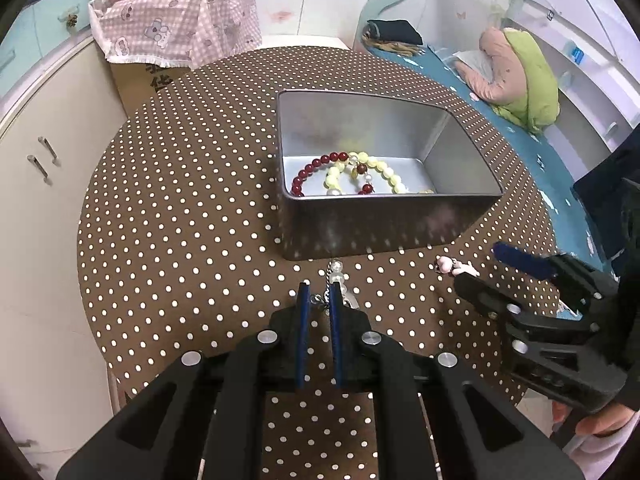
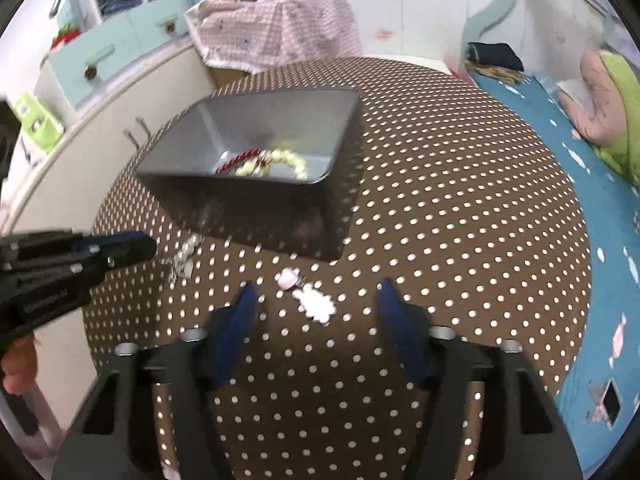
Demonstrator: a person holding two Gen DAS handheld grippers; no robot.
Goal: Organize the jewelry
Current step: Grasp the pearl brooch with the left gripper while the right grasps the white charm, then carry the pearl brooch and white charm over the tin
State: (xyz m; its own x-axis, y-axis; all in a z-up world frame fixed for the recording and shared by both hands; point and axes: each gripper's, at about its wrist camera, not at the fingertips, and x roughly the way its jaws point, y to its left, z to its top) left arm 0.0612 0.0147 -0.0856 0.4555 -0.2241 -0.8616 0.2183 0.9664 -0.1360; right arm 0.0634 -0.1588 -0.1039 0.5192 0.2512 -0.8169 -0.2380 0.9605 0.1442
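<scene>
Left gripper point(image 1: 320, 292) fingers are clamped on a silver chain point(image 1: 336, 276). Only the right view shows the right gripper point(image 2: 316, 300) fingers apart, pink charm point(image 2: 316, 304) between them.

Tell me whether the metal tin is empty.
Not empty: the open metal tin holds a dark red bead bracelet and a pale yellow bead bracelet on its floor.

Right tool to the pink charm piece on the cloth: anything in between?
Nothing visible. The pink charm piece lies on the bare polka-dot tablecloth just ahead of the right tool, whose jaws stand open on either side of it. The metal tin sits beyond it; the left tool is off to the side.
</scene>
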